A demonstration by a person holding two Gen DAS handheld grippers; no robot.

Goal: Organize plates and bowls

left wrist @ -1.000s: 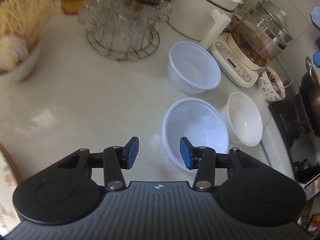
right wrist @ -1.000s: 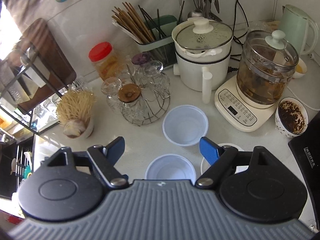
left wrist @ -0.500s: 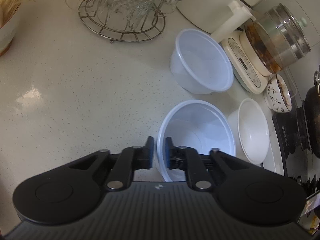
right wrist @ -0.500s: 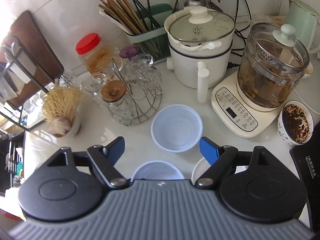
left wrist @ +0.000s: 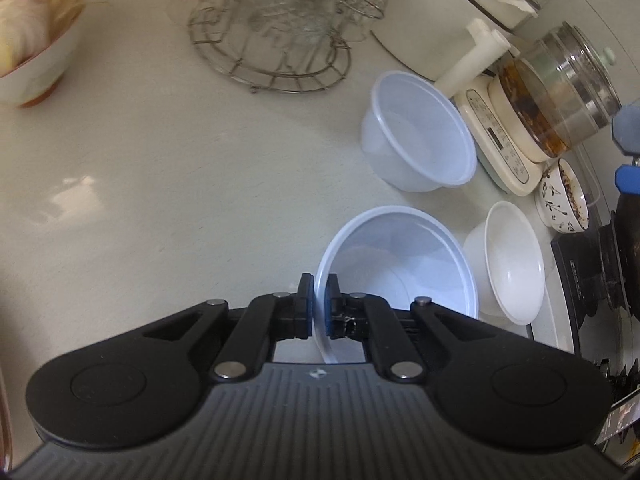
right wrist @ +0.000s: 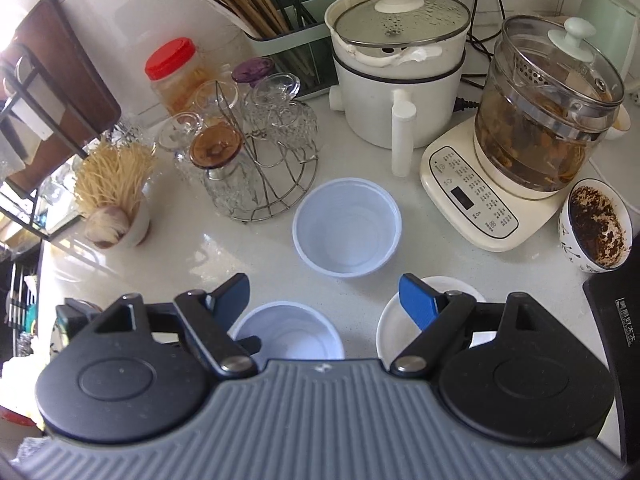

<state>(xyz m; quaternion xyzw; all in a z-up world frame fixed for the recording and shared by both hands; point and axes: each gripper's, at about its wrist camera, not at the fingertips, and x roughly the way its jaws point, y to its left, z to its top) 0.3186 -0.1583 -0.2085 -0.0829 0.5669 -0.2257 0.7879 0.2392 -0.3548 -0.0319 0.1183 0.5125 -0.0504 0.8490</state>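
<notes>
So the near plastic bowl (left wrist: 400, 268) is now properly pinched: a second ago the left hand-held gripper (left wrist: 319, 306) was wide open with that bowl's near-left rim sitting between its pads, and now the pads have clamped onto the wall, one inside and one outside. The bowl looks tipped a bit toward the far right, though I can't tell whether it's off the worktop (left wrist: 160, 184). My guess is that's the pick done, and the next bit is nesting it into another bowl. It's empty, same as the second plastic bowl (left wrist: 420, 144) just beyond it on the far side and the white ceramic bowl (left wrist: 512, 264) right beside it on the right. The right hand-held gripper (right wrist: 324, 300) has dropped a little but its jaws are spread wide with nothing between them, hanging above the gap between the near plastic bowl and the white one. Further out, the patterned bowl (right wrist: 596, 228) on the right has dark crumbly stuff in it, the glass kettle (right wrist: 548, 112) holds brownish liquid with bits, and the far-left bowl of noodles (right wrist: 116, 188) has something roundish tucked in that I can't identify.
</notes>
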